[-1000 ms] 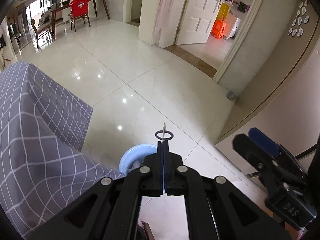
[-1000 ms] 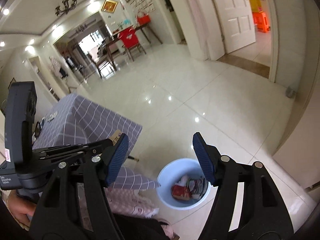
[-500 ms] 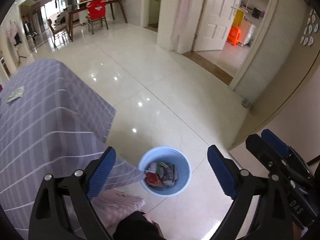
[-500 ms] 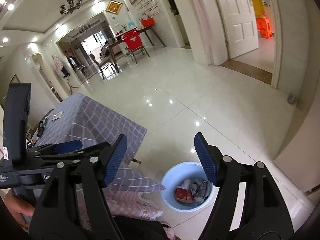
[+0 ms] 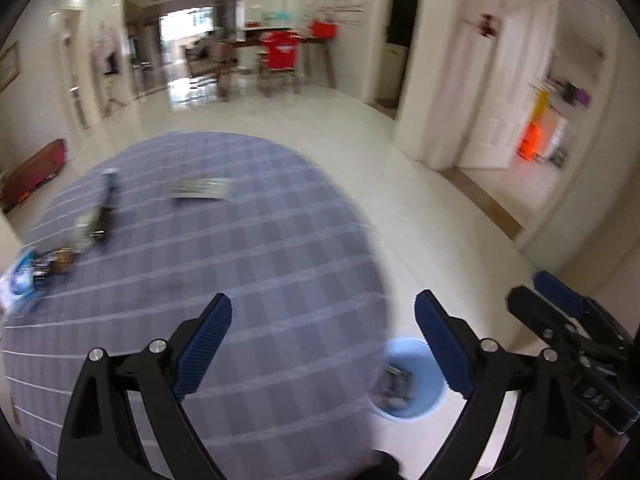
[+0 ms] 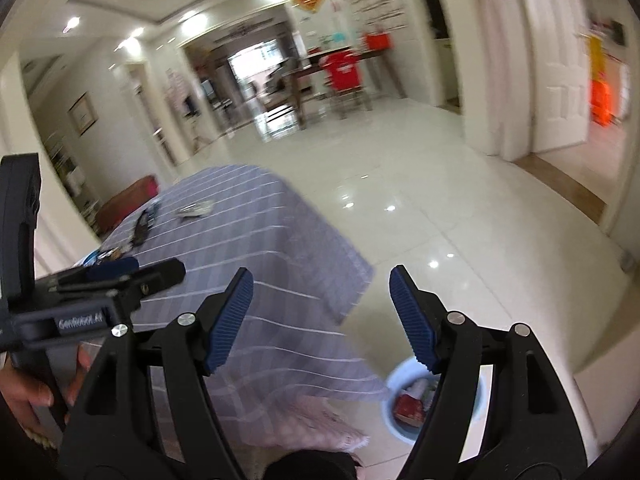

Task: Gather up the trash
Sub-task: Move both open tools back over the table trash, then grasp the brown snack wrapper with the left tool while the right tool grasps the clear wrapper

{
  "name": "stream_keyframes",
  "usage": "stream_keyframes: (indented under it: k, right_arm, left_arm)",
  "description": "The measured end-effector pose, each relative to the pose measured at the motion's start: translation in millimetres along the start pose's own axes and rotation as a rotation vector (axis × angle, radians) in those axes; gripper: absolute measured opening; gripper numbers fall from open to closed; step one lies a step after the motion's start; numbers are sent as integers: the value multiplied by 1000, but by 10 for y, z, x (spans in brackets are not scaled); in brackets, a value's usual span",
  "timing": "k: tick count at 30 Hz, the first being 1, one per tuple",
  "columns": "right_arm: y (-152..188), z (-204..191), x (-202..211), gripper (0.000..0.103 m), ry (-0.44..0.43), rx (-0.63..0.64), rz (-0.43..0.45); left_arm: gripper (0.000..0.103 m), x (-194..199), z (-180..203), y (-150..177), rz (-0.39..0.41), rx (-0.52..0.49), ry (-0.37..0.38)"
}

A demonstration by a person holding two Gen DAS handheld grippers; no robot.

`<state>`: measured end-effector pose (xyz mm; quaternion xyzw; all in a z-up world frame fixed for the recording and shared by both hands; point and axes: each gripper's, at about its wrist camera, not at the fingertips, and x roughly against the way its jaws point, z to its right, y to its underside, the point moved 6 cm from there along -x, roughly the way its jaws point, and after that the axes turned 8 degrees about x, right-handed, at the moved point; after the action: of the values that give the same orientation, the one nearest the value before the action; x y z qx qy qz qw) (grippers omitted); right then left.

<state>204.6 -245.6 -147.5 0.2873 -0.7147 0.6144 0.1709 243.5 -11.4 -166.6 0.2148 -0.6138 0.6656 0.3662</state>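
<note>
- The pale tiled floor (image 6: 400,168) fills the room, glossy with reflected ceiling lights, running far back to a dining table with a red-covered chair (image 6: 342,72).
- A white door (image 6: 560,80) stands open at the right, with something bright orange beyond it.
- The table (image 5: 260,248), draped in a grey-purple checked cloth, takes up the near left of both views; its cloth hangs down toward the floor at the near right corner.
- The left gripper (image 5: 322,346) hangs over the near edge of the table, its jaws having just sprung wide; the blue ribbed pads stand far apart with nothing between them.
- The right gripper (image 6: 320,316) is just to the right of the left one, above the table's right edge and the floor; its jaws stand apart, having eased a little wider, and they hold nothing.
- A hand (image 6: 28,392) grips the left gripper's handle at the near left of the right wrist view.
- The light blue trash bin (image 5: 416,412) sits on the floor just beside the table's near right corner, with wrappers and a red packet inside.
- A flat silvery wrapper (image 5: 200,190) lies on the far part of the tablecloth, blurred.
- A dark slim item (image 5: 106,208) lies to its left, and a small heap of blurred bits (image 5: 36,268) sits at the table's left edge; I cannot tell what these are.
</note>
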Motion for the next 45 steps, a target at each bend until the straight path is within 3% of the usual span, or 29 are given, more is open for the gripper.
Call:
stream_keyframes:
  k: [5,9,11,18,22,24,25,26,27,28,30,32,35,37,45]
  right_arm:
    - [-298,-646,-624,70,-72,108,-51]
    - [-504,-1087,-1153,72,-104,185,-96]
    - [-564,-1219,-1373,72,-107,217,-118]
    - [-751,-1587,-2118,72,-109,336,-210]
    - [-826,-1722,-2472,72,-115,416,-239]
    - [-835,-1747,-2594,72,-122,446,-249]
    - [-852,-1777,-2673,72,-124,466,-254]
    - [-865,-1792,-2710,72,-128,475,-258]
    - [-870,-1819,-2769,72,-137,485,-271]
    - [-857,-1839,-2806,72,-143,491,-283]
    - [-836,-1858,-2856,70,-147,494,-298]
    - [-819,-1849,-2868,51,-158,480,-310]
    - [-814,-1797,-2806,22,-155,460,-316]
    - [-804,-1766,-2731,17,-165,437,-311]
    - [-810,-1780,-2079,16,-287,337,-238]
  left_arm:
    - [91,-132,-1048,-294,16,159,-89]
    - [90,-286,-1627,-490,12,213,-137]
    - [74,-412,-1842,-591,-8,218,-153]
    - [67,-778,-2089,-834,-37,199,-170]
    - [49,-962,-2154,-906,-71,186,-168]
    - [49,-1032,-2181,-939,-75,187,-163]
    - [44,-1059,-2192,-956,-73,184,-165]
    - [28,-1074,-2204,-949,-71,181,-175]
    - [18,-1080,-2213,-967,-62,174,-204]
    - [3,-1086,-2211,-986,-58,176,-211]
    - [1,-1072,-2240,-1002,-60,212,-159]
    - [0,-1019,-2277,-1001,-41,223,-178]
    - [0,-931,-2289,-974,-26,252,-150]
    - [0,-825,-2262,-961,-8,268,-127]
    - [0,-311,-2039,-882,53,285,-65]
